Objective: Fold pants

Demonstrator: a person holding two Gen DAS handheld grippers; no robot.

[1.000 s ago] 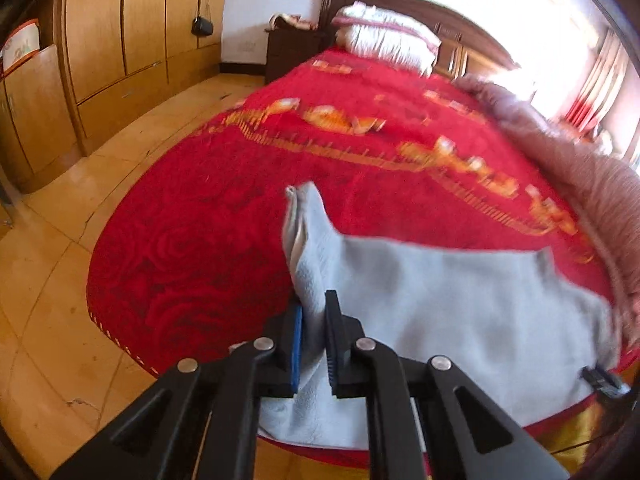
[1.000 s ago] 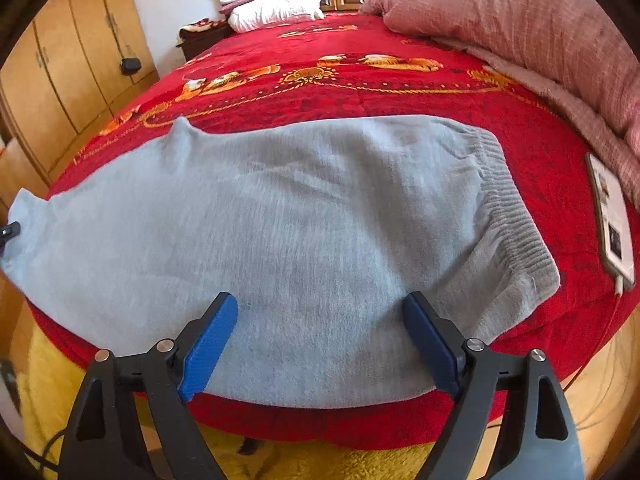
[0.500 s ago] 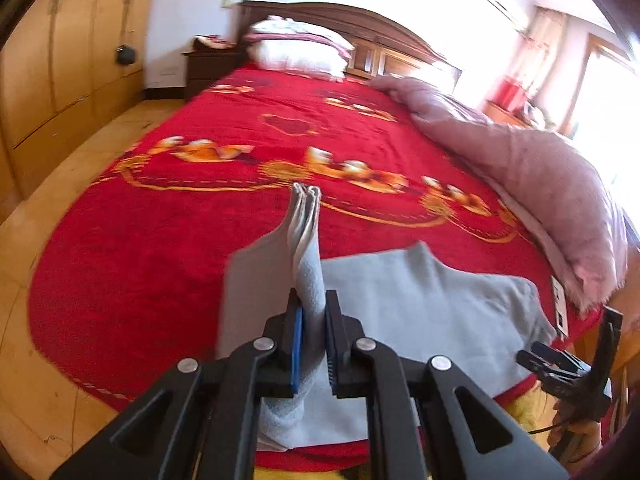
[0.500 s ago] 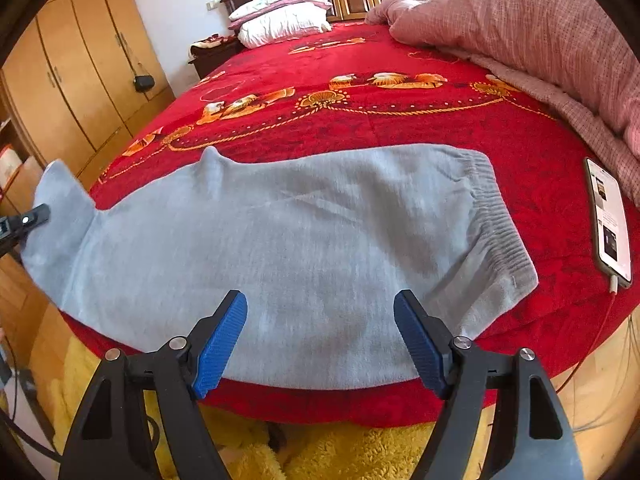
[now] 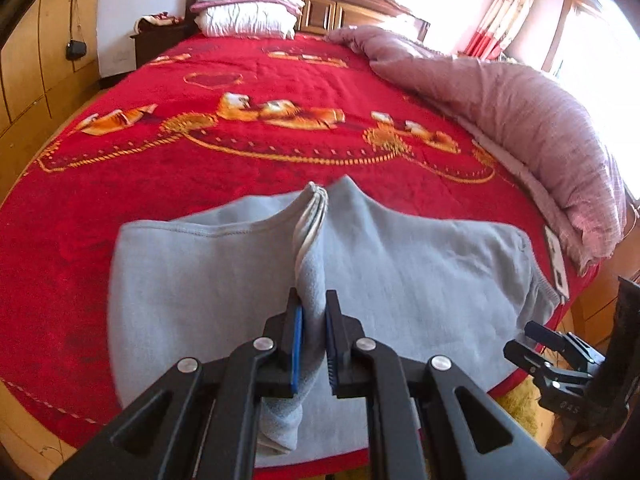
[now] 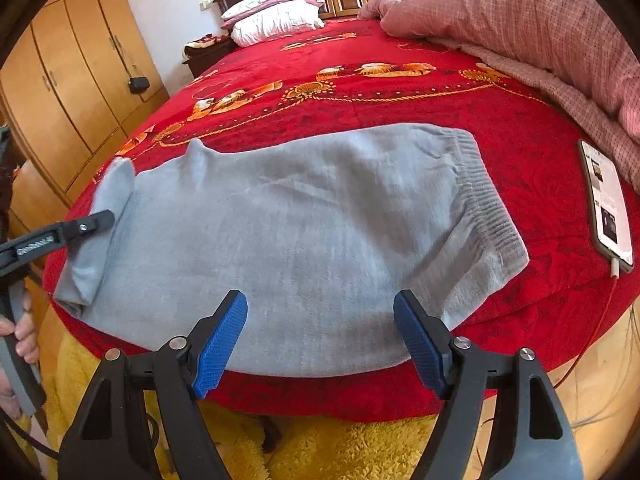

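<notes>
Grey pants (image 6: 320, 232) lie flat across the near edge of a red bed, waistband (image 6: 484, 204) to the right. My left gripper (image 5: 314, 344) is shut on the leg-end cuffs and holds them lifted and doubled back over the left part of the pants (image 5: 420, 272). The left gripper also shows in the right wrist view (image 6: 102, 218), pinching the grey cuff end (image 6: 108, 196). My right gripper (image 6: 320, 340) is open and empty, hovering over the near edge of the pants, touching nothing.
The red patterned bedspread (image 5: 260, 92) covers the bed. A pink quilt (image 5: 520, 120) is heaped along the right side. A phone (image 6: 606, 204) with a cable lies right of the waistband. Pillows (image 5: 244, 12) are at the headboard. Yellow rug (image 6: 360, 448) and wooden wardrobes (image 6: 60, 80) flank the bed.
My left gripper has carried the cuffs rightward over the pants, so the leg end now folds back over the cloth. My right gripper has drawn back slightly and stays open.
</notes>
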